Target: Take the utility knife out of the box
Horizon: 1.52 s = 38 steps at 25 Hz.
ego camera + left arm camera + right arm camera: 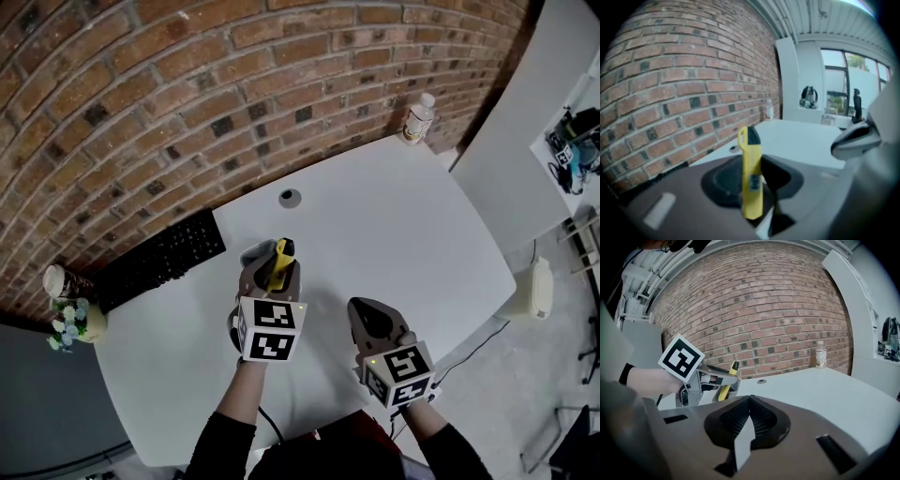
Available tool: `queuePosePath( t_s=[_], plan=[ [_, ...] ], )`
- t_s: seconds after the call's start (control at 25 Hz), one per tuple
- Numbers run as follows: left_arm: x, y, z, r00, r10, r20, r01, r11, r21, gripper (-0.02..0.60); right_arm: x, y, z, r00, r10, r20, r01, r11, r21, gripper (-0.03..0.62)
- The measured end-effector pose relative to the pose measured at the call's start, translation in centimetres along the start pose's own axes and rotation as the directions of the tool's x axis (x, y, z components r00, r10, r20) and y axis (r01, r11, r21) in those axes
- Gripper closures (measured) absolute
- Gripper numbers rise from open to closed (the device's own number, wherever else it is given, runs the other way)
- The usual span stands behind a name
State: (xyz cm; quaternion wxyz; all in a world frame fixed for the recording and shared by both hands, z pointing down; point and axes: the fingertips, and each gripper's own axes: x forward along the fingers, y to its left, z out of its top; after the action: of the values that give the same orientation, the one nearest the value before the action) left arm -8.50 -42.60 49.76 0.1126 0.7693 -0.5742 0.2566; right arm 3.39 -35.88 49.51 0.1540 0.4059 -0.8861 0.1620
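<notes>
Spanning the head view below the brick wall (187,94), the white desk (403,244) is seen bare in the middle, with the keyboard (159,258) and the bottle (419,119) set at its edges, so working room is given. No box can be made out in any view. The right tongs (749,420) are held low, pressed together on nothing, seemingly parked as the idle tool. The left tongs (752,187) are pinched on the yellow utility knife (751,173), which is gripped near its lower end and stood upright above the desk, and so is judged already out of its box

smooth plastic utility knife (751,173) — rough brick wall (670,70)
</notes>
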Motion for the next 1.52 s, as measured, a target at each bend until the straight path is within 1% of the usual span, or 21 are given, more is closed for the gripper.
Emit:
queuePosePath(
  t_s=[0.28,0.4,0.56,0.8,1.12,1.52],
  plan=[
    [-1.7,0.3,0.9,1.000,0.003,0.026,-0.003,1.000,-0.008,0.451,-0.5,1.1,0.5,1.000,0.006,0.012,-0.006,1.000,-0.007,0.586],
    [-2.4,0.4,1.4,0.999,0.006,0.047,-0.006,1.000,-0.006,0.451,-0.9,1.5,0.8,1.000,0.001,0.026,-0.001,1.000,-0.024,0.586],
    [-3.5,0.6,2.1,0.997,0.015,0.075,-0.015,1.000,-0.009,0.451,-1.3,2.2,1.0,1.000,0.007,0.027,-0.007,1.000,-0.017,0.586],
    [-5.1,0.9,2.2,0.995,0.019,0.095,-0.017,1.000,-0.019,0.451,-2.0,3.2,1.5,0.999,-0.002,0.051,0.004,0.999,-0.044,0.586],
    [-7.6,1.5,1.2,0.994,0.036,0.100,-0.033,0.999,-0.034,0.451,-3.0,5.1,1.9,0.998,0.004,0.067,0.000,0.998,-0.062,0.586],
    [-11.4,3.0,-1.0,0.993,0.062,0.097,-0.056,0.997,-0.056,0.450,-3.9,8.3,1.7,0.997,0.016,0.081,-0.011,0.998,-0.069,0.586]
  ],
)
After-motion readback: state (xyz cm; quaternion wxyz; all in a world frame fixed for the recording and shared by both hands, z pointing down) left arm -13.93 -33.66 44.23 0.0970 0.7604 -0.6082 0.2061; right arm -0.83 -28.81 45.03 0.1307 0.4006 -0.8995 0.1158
